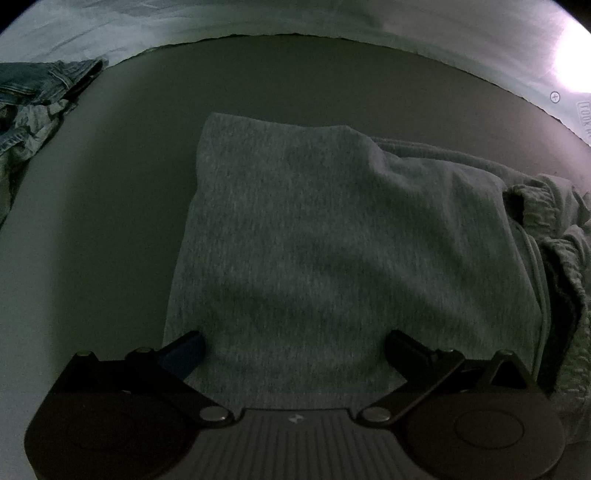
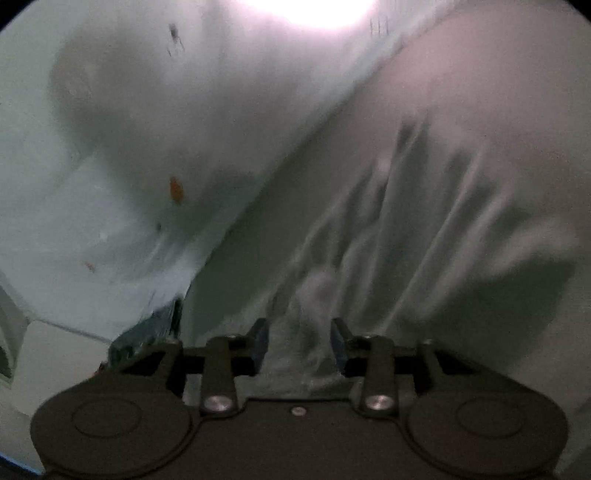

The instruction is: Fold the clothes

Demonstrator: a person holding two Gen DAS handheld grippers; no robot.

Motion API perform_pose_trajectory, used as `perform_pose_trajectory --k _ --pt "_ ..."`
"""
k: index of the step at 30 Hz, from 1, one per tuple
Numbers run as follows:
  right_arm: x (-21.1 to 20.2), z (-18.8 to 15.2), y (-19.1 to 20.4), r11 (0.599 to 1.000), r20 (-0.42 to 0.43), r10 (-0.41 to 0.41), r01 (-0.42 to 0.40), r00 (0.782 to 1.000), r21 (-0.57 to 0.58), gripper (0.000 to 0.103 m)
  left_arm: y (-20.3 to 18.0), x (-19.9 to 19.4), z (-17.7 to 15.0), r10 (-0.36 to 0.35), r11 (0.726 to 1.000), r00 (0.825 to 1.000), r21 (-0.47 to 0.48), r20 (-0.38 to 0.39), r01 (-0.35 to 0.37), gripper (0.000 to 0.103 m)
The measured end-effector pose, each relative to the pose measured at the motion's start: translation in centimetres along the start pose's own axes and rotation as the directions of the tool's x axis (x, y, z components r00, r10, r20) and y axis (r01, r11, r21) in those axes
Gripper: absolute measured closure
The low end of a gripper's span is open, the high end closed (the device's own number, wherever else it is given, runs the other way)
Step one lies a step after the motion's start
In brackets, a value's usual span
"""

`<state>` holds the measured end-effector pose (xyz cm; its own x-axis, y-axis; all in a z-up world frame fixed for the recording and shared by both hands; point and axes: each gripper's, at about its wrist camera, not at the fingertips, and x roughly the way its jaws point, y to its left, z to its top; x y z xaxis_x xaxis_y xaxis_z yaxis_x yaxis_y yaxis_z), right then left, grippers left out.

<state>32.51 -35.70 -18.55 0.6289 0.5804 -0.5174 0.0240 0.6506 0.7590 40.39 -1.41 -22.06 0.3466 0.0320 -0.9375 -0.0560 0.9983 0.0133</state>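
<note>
A folded grey sweat garment [image 1: 332, 236] lies flat on the grey tabletop [image 1: 110, 229], its ribbed waistband [image 1: 543, 206] bunched at the right. My left gripper [image 1: 295, 345] hangs right over the garment's near edge, pointing steeply down. It is open wide, with nothing between its fingers. The right wrist view is blurred. My right gripper [image 2: 300, 341] stands partly open with a bunch of pale cloth [image 2: 424, 206] rising between its fingers. Folds fan up and to the right from that bunch. The pads do not clearly pinch it.
Crumpled blue jeans [image 1: 40, 99] lie at the tabletop's far left corner. A pale sheet [image 1: 258, 18] runs behind the table's far edge, with bright glare at the upper right. Left of the right gripper is a pale surface with a small orange mark [image 2: 176, 189].
</note>
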Motion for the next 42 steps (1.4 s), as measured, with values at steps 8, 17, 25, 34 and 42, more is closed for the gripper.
perform_pose_trajectory --k 8,17,25,34,42 --pt "-5.3 2.0 -4.5 0.947 0.151 -0.292 0.307 0.944 -0.090 0.050 0.0 0.2 0.2 0.001 1.000 1.000 -0.001 -0.005 -0.001 0.000" --pt "-1.8 2.3 -6.6 0.981 0.060 -0.191 0.193 0.980 -0.029 0.049 -0.6 0.3 0.6 0.002 1.000 1.000 -0.002 -0.008 -0.002 0.000" --pt "-1.0 1.5 -9.1 0.972 0.081 -0.029 0.009 0.996 0.234 0.088 -0.4 0.0 0.0 0.001 1.000 1.000 -0.002 0.007 -0.001 0.000" --pt "-0.2 -1.3 -8.2 0.724 0.307 0.303 -0.427 0.902 0.541 0.091 -0.7 -0.1 -0.5 -0.004 1.000 0.999 0.000 0.034 0.004 0.000" --pt "3.6 -2.9 -1.7 0.629 0.315 0.469 -0.562 0.825 0.537 0.091 3.8 -4.1 -0.5 -0.157 0.983 0.985 -0.090 0.066 0.162 0.000"
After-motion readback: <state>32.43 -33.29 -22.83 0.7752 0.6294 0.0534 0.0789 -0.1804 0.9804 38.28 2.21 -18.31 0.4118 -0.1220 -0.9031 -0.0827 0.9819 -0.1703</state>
